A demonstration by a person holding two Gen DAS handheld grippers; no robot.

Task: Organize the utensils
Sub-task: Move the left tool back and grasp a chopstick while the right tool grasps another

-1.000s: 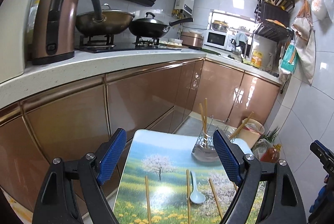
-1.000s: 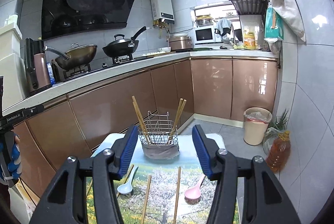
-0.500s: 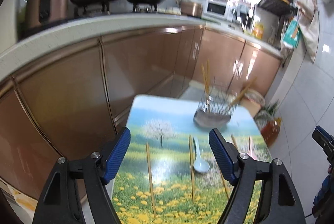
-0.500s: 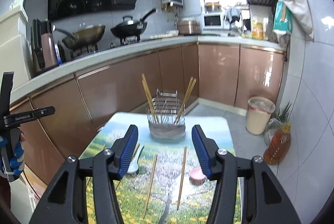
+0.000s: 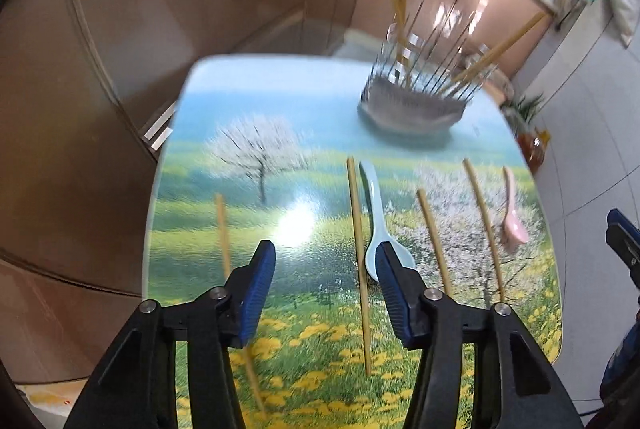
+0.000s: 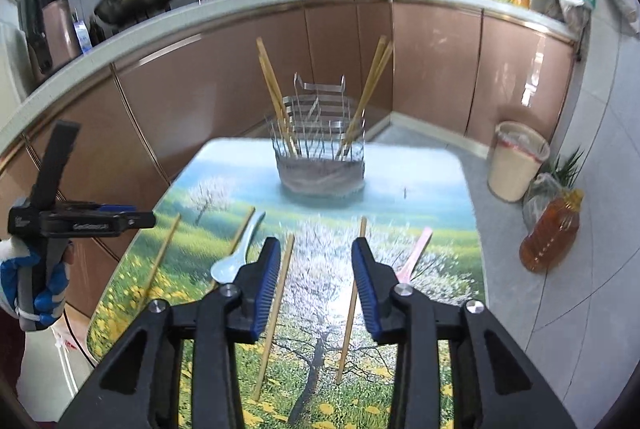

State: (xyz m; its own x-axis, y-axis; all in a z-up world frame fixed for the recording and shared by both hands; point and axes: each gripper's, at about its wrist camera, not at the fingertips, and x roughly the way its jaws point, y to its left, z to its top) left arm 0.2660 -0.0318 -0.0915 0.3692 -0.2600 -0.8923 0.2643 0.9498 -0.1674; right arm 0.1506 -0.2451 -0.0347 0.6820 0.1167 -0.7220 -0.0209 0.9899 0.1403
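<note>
Both grippers have been lowered toward the table [image 6: 460, 189] since the earlier frames, their jaws just narrowed. The left gripper [image 5: 326, 261] and right gripper [image 6: 316, 253] are held part-open and empty. Loose chopsticks [image 6: 352, 301], a pale-blue spoon [image 5: 378, 225] and a pink spoon [image 5: 514, 221] are laid before the wire utensil basket [image 6: 320, 157].

Glossy brown cabinets [image 6: 432, 69] under a pale counter [image 6: 240, 1] curve ahead; grey floor tiles [image 6: 560, 329], a bin [image 6: 516, 165] and an oil bottle [image 6: 550, 233] lie right.

Blk grippers [image 6: 315, 261], blue ribbed pads [image 5: 260, 277], silver screws; blue/white glove [image 6: 24, 281].
</note>
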